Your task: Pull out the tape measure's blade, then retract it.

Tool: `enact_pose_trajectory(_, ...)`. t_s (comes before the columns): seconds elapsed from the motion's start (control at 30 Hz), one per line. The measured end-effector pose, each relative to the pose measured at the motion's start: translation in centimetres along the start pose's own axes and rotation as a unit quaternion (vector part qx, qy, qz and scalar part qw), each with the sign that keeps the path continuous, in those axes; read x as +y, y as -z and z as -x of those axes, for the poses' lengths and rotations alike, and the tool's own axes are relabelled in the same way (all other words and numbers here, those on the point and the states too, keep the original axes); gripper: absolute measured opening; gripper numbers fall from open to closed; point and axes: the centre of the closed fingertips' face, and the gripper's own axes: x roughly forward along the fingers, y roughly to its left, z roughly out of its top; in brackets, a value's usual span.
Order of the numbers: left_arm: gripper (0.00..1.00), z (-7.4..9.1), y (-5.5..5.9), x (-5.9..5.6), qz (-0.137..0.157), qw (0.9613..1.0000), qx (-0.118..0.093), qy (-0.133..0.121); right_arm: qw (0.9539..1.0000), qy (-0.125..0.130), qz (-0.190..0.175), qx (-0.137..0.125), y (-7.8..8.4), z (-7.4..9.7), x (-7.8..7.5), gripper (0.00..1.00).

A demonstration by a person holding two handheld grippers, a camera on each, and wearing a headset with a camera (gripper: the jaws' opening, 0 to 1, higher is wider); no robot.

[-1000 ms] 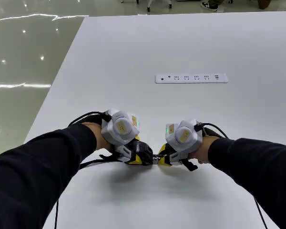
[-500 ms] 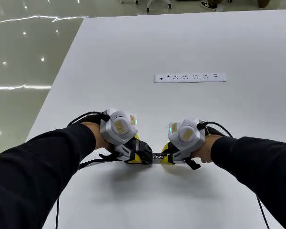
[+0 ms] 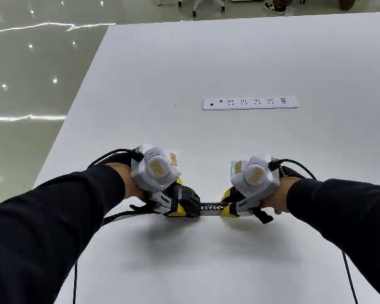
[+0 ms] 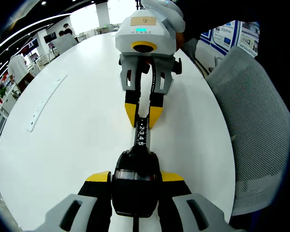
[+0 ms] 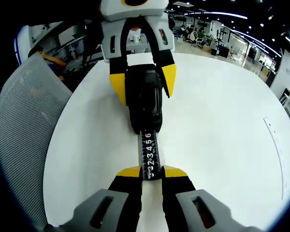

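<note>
Near the front edge of the counter (image 3: 240,50) my left tongs (image 3: 181,206) clamp the tape measure (image 4: 135,181), my right tongs (image 5: 151,173) pinch its barely drawn blade (image 5: 149,150); next, I judge, a steady pull rightward.

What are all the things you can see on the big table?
black boxy tape measure case: one, black, gripped in the left tool
thin black blade with white numbers: one, black, stretched between both tools
long white plastic power strip: one, white, further back on the table
big white table: one, white, under everything
grey mesh chair: one, grey, beside the table
left tool: one, grey with yellow tips, shut on the case
right tool: one, grey with yellow tips, shut on the blade's end
black sleeves: two, black, near edge
</note>
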Motion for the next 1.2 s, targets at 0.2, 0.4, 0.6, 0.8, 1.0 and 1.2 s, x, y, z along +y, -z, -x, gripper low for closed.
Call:
enact_pose_trajectory(0.2, 0.33, 0.0, 0.0, 0.0, 0.001, 1.0000, -0.002, -0.002, 1.0000, 0.001, -0.001, 0.006, 0.4, 0.2, 0.0, 0.10)
enact_pose_trajectory(0.4, 0.33, 0.0, 0.0, 0.0, 0.001, 1.0000, -0.001, -0.003, 1.0000, 0.003, -0.002, 0.005, 1.0, 0.8, 0.0, 0.10)
enact_pose_trajectory(0.6, 0.33, -0.1, 0.0, 0.1, -0.001, 1.0000, -0.003, -0.004, 1.0000, 0.005, -0.008, 0.004, 1.4, 1.1, 0.1, 0.10)
enact_pose_trajectory(0.8, 0.33, -0.1, 0.0, 0.1, 0.001, 1.0000, -0.005, -0.005, 0.9999, 0.004, -0.007, 0.009, 1.8, 1.5, -0.1, 0.10)
enact_pose_trajectory(1.0, 0.33, -0.1, -0.1, 0.0, 0.004, 0.9999, -0.010, -0.006, 0.9999, 0.005, -0.012, 0.010, 2.3, 2.1, -0.2, 0.10)
enact_pose_trajectory(1.2, 0.33, 0.1, 0.0, 0.1, 0.006, 0.9999, -0.013, -0.008, 0.9998, 0.005, -0.012, 0.013, 2.6, 2.5, -0.2, 0.10)
